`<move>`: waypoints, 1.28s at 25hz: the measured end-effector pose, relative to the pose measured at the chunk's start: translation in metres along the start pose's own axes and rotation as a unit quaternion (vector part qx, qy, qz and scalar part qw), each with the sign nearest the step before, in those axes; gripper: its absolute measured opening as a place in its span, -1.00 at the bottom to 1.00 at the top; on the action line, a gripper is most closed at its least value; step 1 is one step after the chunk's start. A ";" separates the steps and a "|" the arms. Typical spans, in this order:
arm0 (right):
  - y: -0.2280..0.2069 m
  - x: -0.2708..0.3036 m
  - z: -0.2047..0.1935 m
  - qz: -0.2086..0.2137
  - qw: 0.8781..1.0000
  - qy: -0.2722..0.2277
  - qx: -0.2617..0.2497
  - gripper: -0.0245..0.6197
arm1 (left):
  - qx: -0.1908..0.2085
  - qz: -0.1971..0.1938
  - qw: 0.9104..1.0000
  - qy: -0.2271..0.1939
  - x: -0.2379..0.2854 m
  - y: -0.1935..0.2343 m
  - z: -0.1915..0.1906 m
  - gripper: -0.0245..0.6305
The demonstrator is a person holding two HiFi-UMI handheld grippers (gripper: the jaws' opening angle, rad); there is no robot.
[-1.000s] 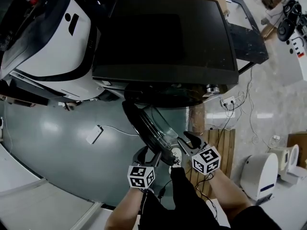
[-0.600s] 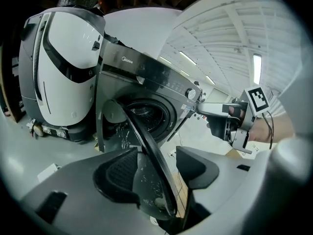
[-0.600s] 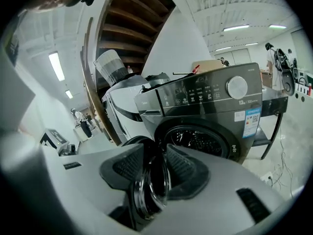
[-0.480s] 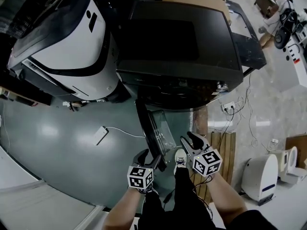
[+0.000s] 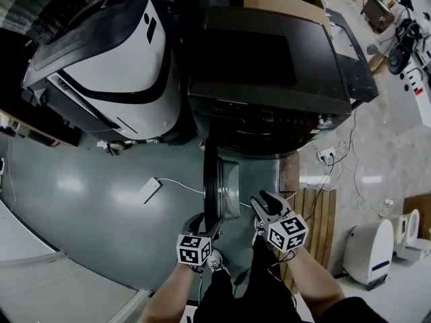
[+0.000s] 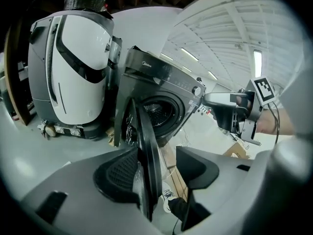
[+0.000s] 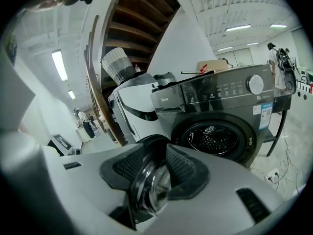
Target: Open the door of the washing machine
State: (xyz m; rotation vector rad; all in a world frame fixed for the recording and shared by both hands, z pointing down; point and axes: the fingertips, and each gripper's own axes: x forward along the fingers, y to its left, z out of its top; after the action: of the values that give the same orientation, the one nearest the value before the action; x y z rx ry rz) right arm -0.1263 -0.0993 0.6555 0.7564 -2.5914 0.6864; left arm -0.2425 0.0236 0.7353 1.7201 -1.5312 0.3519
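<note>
The dark washer (image 5: 269, 66) sits beside a big white machine (image 5: 114, 52), and I can see into the drum. Its door (image 5: 211, 180) is swung wide out, edge-on to me, with the glass bulge on the right side. My left gripper (image 5: 205, 222) has its 2 jaws apart with the door rim between them, against 1 pad, gap at the other. My right gripper (image 5: 261, 199) is open and holds nothing, just beside the glass.
</note>
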 end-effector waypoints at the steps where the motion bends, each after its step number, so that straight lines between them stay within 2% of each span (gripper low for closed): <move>1: 0.005 0.002 0.000 0.001 1.000 0.001 -0.001 -0.43 | -0.002 0.005 1.000 -0.001 -0.004 0.006 0.000 -0.14; 9: 0.027 0.022 0.010 0.012 1.000 0.003 -0.009 -0.43 | -0.021 0.047 0.999 -0.012 -0.025 0.057 0.007 -0.14; 15: 0.038 0.027 0.023 0.015 1.000 0.000 -0.020 -0.43 | -0.031 0.062 0.998 -0.014 -0.032 0.078 0.014 -0.14; 18: 0.045 0.022 0.029 0.014 1.000 -0.003 -0.025 -0.43 | -0.026 0.067 0.997 -0.014 -0.042 0.080 0.017 -0.14; 21: 0.055 0.010 0.039 0.009 1.000 -0.010 -0.027 -0.44 | -0.012 0.062 0.997 -0.032 -0.061 0.071 0.028 -0.14; 24: 0.069 -0.010 0.052 0.001 0.999 -0.027 -0.024 -0.60 | 0.007 0.043 0.997 -0.063 -0.088 0.053 0.045 -0.15; 27: 0.088 -0.035 0.065 -0.012 0.998 -0.045 -0.029 -0.81 | 0.029 0.018 0.995 -0.098 -0.120 0.031 0.063 -0.38; 30: 0.108 -0.062 0.075 -0.023 0.997 -0.064 -0.031 -0.87 | 0.049 -0.001 0.990 -0.130 -0.154 0.011 0.081 -0.81; 32: 0.121 -0.080 0.080 -0.031 0.996 -0.078 -0.032 -0.87 | 0.061 -0.016 0.988 -0.142 -0.175 -0.001 0.089 -0.85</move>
State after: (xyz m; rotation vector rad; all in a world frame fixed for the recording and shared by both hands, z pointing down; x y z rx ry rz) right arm -0.1483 -0.0209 0.5110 0.8991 -2.7012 0.5438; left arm -0.3077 0.0846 0.5606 1.9537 -1.7108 0.1929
